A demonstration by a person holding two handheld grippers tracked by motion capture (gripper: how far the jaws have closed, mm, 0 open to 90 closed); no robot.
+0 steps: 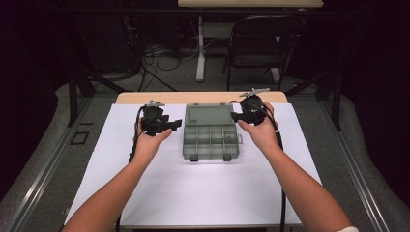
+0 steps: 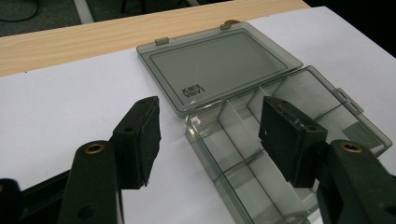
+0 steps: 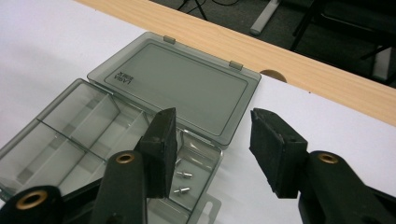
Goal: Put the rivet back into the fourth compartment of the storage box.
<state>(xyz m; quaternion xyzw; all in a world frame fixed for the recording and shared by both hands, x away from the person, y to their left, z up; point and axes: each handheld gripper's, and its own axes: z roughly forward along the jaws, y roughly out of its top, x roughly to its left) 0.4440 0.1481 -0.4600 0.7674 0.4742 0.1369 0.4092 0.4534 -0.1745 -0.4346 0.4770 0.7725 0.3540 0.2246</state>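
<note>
One grey translucent organizer box [image 1: 210,140] lies open at the middle of the bench [image 1: 159,193], on the white sheet [image 1: 193,188] that covers it. Its lid [image 1: 209,115] is folded flat toward the far side, hinged along the box's long edge, so the long axis of box and lid runs left to right. Two dark latches [image 1: 194,158] mark the near edge. The tray is split by thin walls into several compartments; I cannot count them exactly. In the right gripper view, two small metal pins [image 3: 183,182] rest in the compartment at the tray's right far corner; the other compartments that I can see look empty.

My left gripper [image 1: 167,124] hangs just left of the lid, its jaws spread apart and holding nothing, aimed rightward at the box. My right gripper [image 1: 237,116] hangs just right of the lid's far corner, jaws likewise parted and empty, aimed leftward. The box therefore lies between my two grippers, about equally near to each. The pins lie closer to my right gripper, so I judge that hand better placed to reach them.

Beyond the bench stand one dark chair [image 1: 261,48] and loose cables [image 1: 159,58] on the floor.
</note>
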